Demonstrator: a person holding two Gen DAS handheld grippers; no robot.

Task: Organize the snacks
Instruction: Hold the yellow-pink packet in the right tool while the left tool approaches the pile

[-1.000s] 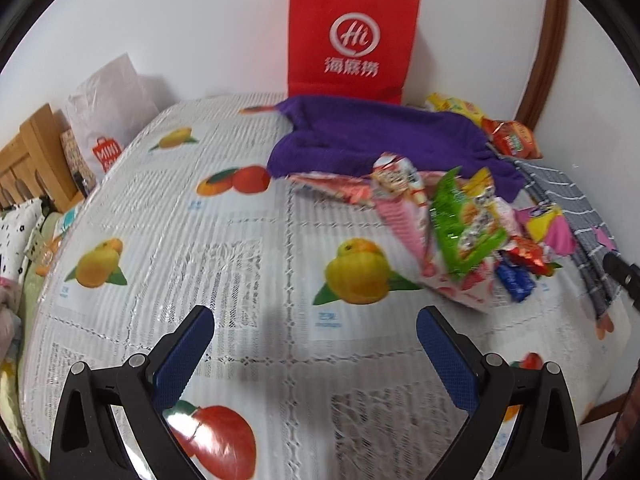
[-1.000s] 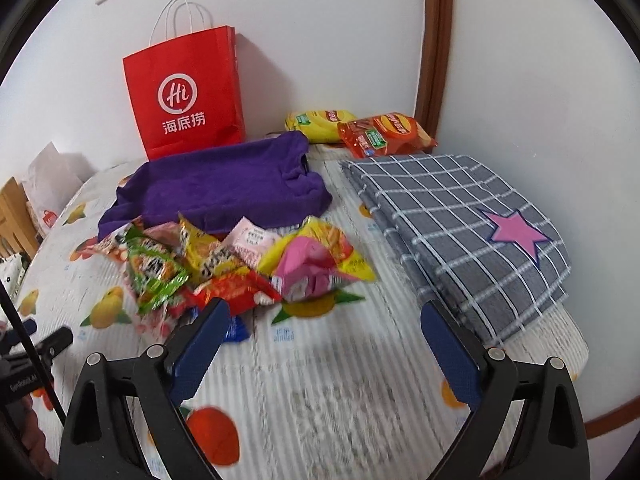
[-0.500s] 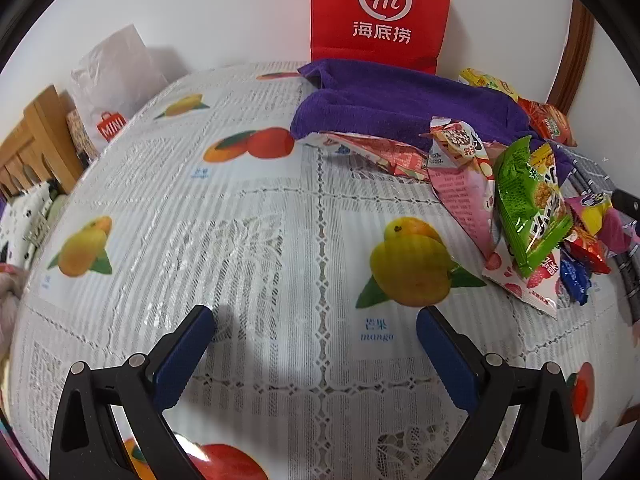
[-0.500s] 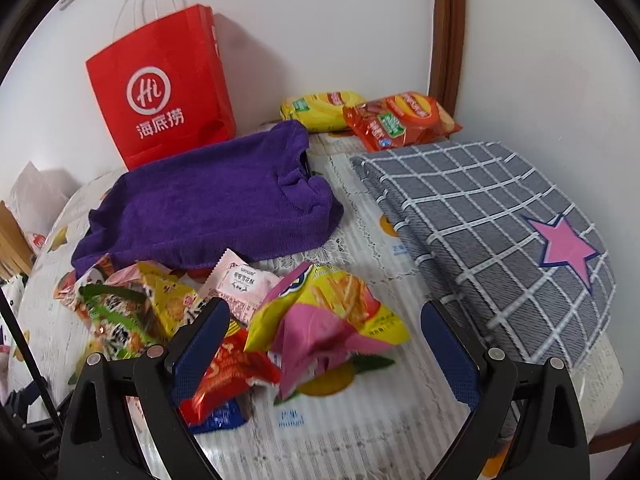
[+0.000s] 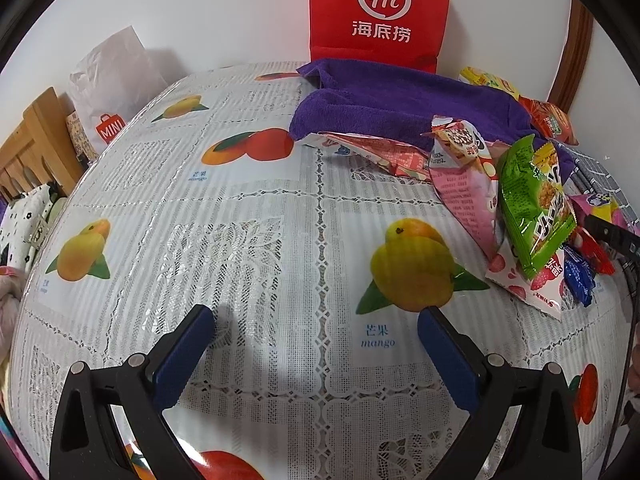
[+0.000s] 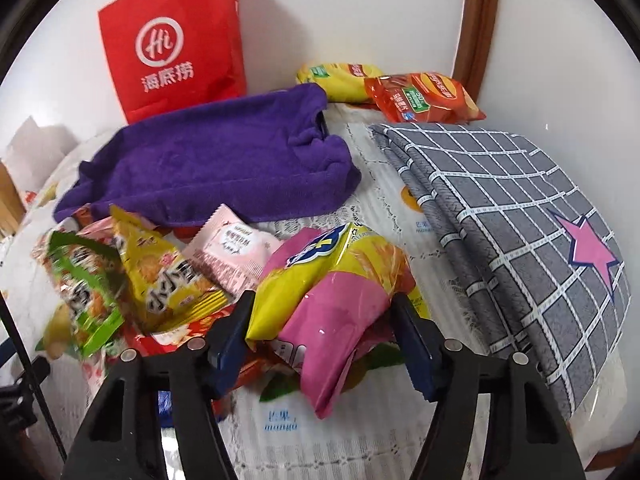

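A heap of snack packets lies on the fruit-print tablecloth. In the right wrist view my right gripper has its jaws on both sides of a pink-and-yellow chip bag; both pads appear to touch it. Beside it lie a yellow cracker packet, a green packet and a pale pink packet. My left gripper is open and empty over bare cloth; the green packet and a pink packet lie to its right.
A purple towel lies behind the heap, a red paper bag stands at the wall. Yellow and orange chip bags lie at the back corner. A grey checked cloth covers the right side. A white bag stands left.
My right gripper moved forward into the heap and narrowed its jaws around the pink-and-yellow bag. My left gripper moved forward over the cloth and stayed open.
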